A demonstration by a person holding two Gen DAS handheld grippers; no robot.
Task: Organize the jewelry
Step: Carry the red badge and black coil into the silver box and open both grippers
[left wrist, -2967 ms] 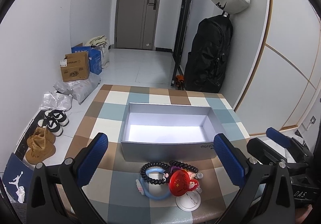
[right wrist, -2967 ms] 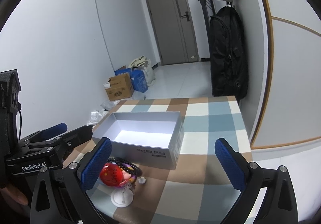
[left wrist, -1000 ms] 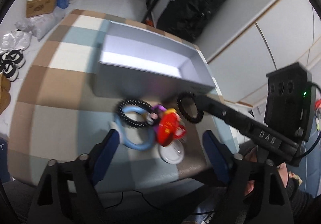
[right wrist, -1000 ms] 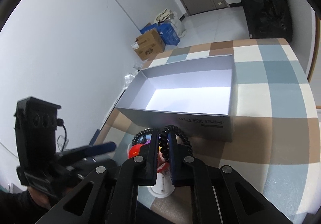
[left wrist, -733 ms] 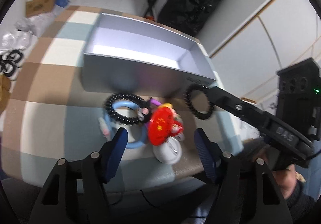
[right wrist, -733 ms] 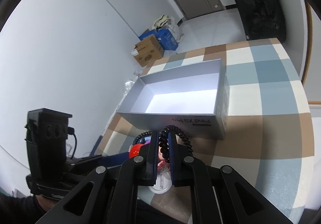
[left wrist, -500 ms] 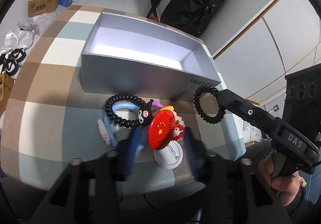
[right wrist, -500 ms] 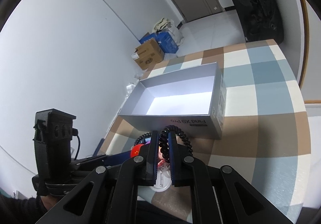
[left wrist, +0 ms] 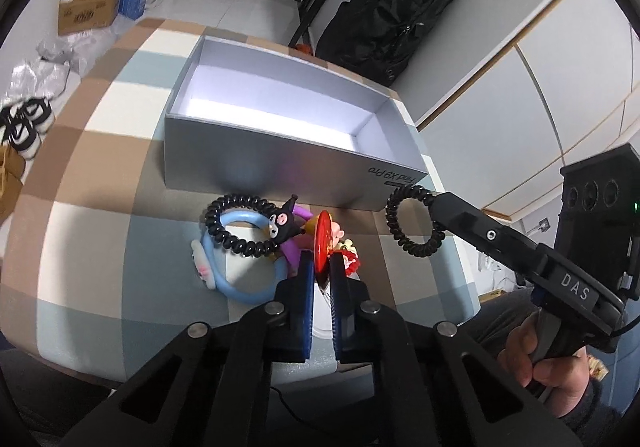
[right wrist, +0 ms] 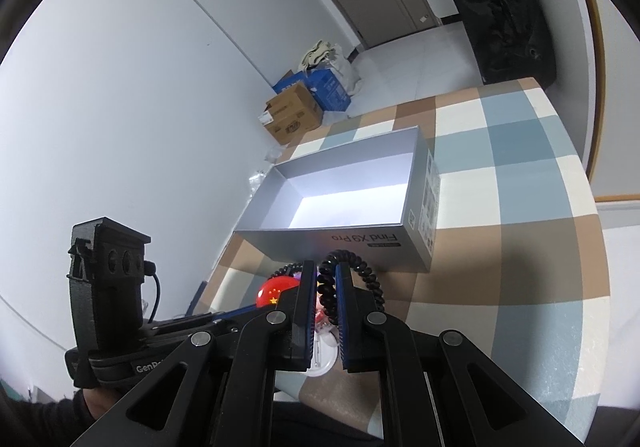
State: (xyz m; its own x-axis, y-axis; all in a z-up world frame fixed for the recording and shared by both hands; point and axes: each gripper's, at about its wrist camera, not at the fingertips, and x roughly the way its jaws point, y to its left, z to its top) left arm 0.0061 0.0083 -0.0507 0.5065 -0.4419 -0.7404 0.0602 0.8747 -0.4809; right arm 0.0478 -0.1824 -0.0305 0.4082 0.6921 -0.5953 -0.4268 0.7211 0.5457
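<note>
The right tool [right wrist: 322, 289] is clamped on a black coil hair tie [left wrist: 414, 221], held just short of the grey box [left wrist: 280, 163]; it should lift it clear of the near wall before letting go. The left tool [left wrist: 320, 271], angled down at the counter [left wrist: 100, 239], pinches the red badge [left wrist: 323, 243] on edge.

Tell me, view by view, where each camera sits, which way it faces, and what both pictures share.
Left wrist: sits on the left gripper, looking forward and down over its jaws, which pinch the red badge; the right gripper and the hand holding it show at right.
Right wrist: sits on the right gripper, facing the box; jaws clamp the black coil hair tie; the left gripper's body shows at lower left.
Shared: the grey box, checked tablecloth, red badge and coil hair tie.
</note>
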